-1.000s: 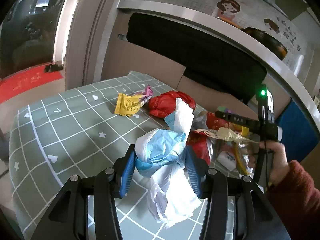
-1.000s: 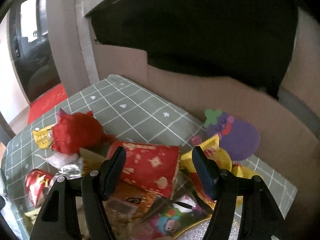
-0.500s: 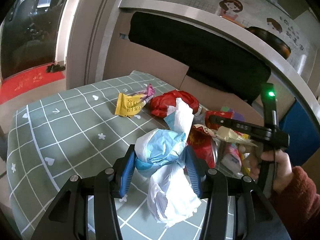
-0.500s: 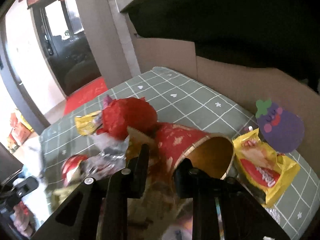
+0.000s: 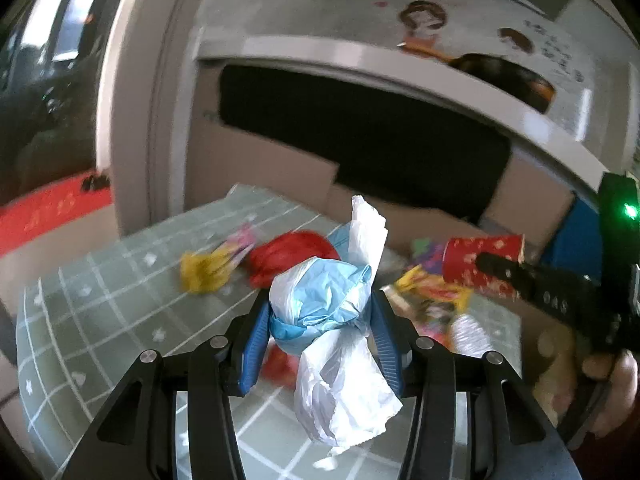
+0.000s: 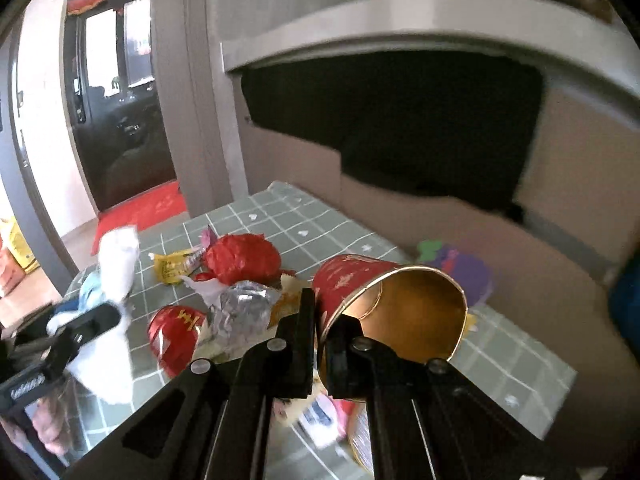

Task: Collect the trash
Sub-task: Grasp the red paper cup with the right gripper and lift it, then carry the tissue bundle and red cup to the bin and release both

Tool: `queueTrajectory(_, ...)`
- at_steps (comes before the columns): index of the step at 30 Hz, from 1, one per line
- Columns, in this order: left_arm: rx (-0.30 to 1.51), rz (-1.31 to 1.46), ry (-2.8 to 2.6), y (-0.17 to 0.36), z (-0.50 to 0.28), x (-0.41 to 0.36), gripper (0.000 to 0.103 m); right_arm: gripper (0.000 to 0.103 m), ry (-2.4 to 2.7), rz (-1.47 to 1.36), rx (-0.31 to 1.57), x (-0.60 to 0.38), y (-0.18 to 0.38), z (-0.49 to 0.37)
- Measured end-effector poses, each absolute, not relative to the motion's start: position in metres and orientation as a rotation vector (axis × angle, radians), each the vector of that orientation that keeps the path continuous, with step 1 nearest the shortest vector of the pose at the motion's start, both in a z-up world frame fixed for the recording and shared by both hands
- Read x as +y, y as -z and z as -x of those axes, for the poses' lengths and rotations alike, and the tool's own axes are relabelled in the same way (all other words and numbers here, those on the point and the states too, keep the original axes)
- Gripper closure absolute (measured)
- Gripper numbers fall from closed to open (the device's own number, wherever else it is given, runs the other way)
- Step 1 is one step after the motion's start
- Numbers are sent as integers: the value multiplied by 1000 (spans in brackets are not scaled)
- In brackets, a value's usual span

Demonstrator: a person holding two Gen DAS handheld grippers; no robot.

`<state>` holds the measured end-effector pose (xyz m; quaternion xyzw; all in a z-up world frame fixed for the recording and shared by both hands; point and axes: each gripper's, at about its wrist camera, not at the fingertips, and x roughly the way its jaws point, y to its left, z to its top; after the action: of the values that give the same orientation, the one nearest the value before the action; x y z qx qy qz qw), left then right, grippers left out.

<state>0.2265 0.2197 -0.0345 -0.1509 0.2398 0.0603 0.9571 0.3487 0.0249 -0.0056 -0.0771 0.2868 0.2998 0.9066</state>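
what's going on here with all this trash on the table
A person is clearing litter off a green checked table with tongs in each hand. The left tongs are clamped on a blue and white wad. The right tongs pinch the rim of a red paper cup, lifted and tipped on its side. Wrappers and foil remain on the table.

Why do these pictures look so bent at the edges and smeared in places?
Left wrist view: the lens bends the shelf edge into a curve, corners go black, and the yellow wrapper is motion-smeared while the held plastic bag stays sharp. Right wrist view: same curving; the red paper cup is crisp, the left gripper blurred.
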Motion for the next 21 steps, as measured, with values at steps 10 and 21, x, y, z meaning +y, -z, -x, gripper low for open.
queueTrajectory(10, 361, 140, 15, -33, -222, 117, 54, 99, -478, 68, 494, -80, -32, -289)
queueTrajectory(21, 351, 39, 206, -45, -213, -13, 54, 99, -270, -8, 412, -211, -46, -213)
